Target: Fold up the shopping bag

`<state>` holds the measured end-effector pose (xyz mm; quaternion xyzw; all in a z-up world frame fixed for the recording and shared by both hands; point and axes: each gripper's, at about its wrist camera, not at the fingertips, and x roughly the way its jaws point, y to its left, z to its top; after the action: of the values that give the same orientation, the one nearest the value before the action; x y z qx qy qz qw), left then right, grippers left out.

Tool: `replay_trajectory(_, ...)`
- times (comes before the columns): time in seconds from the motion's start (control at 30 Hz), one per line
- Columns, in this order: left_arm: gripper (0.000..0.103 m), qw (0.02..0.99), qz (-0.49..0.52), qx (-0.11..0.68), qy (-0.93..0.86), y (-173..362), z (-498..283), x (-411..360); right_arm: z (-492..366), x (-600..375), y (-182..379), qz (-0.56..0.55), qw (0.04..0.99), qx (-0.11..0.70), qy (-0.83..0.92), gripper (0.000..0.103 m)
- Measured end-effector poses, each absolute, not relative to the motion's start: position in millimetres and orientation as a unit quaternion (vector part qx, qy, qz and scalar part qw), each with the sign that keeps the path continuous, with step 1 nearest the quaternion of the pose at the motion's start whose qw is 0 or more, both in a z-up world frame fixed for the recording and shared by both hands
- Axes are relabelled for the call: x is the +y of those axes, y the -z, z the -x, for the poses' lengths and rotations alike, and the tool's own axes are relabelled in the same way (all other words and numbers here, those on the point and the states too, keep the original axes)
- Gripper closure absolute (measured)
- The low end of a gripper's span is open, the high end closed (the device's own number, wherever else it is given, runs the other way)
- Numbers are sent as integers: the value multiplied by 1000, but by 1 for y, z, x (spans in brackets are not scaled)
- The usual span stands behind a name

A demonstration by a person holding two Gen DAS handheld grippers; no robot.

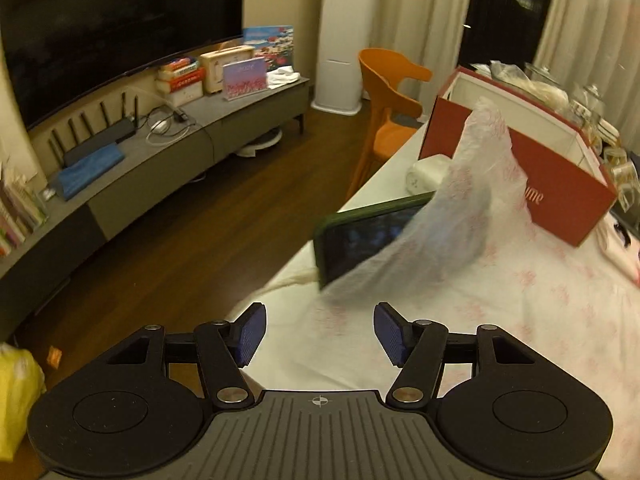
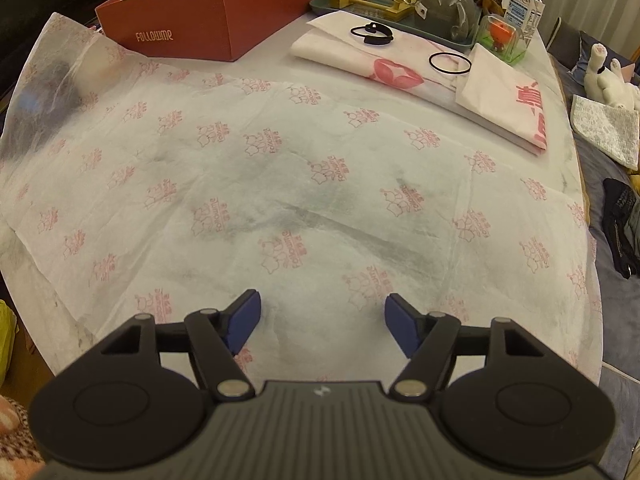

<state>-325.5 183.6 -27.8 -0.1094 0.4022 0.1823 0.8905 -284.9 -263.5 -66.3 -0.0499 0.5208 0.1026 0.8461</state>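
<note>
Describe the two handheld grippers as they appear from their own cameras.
Both look alike. The left gripper has black linkage arms with silver pivot pins, two round black discs, a ribbed dark grey centre plate bearing a small crosshair mark, and blue ridged pads. The right gripper matches, with a small white logo instead. No cables or sleeves show.

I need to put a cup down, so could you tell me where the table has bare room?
Little is bare: a strip of table between the red box and the folded cloths. The spread bag covers the middle; the far right, by the tray, is crowded.
</note>
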Motion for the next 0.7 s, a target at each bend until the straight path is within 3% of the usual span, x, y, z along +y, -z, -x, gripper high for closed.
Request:
replay_trajectory(0.37, 42, 881, 69, 453, -115, 65, 289, 185, 287, -261, 67, 57, 846, 520, -102, 30)
replay_trajectory(0.43, 51, 877, 64, 463, -112, 70, 284, 183, 288, -261, 67, 56, 846, 520, -101, 30)
replay_trajectory(0.5, 83, 874, 59, 468, -117, 68, 281, 182, 289, -261, 67, 56, 846, 521, -101, 30)
replay_trajectory(0.53, 88, 874, 70, 467, -116, 64, 280, 184, 289, -261, 66, 56, 846, 521, -100, 30)
replay_trajectory(0.7, 90, 910, 100, 399, -59, 24, 298, 179, 289, -262, 66, 54, 846, 521, -102, 29)
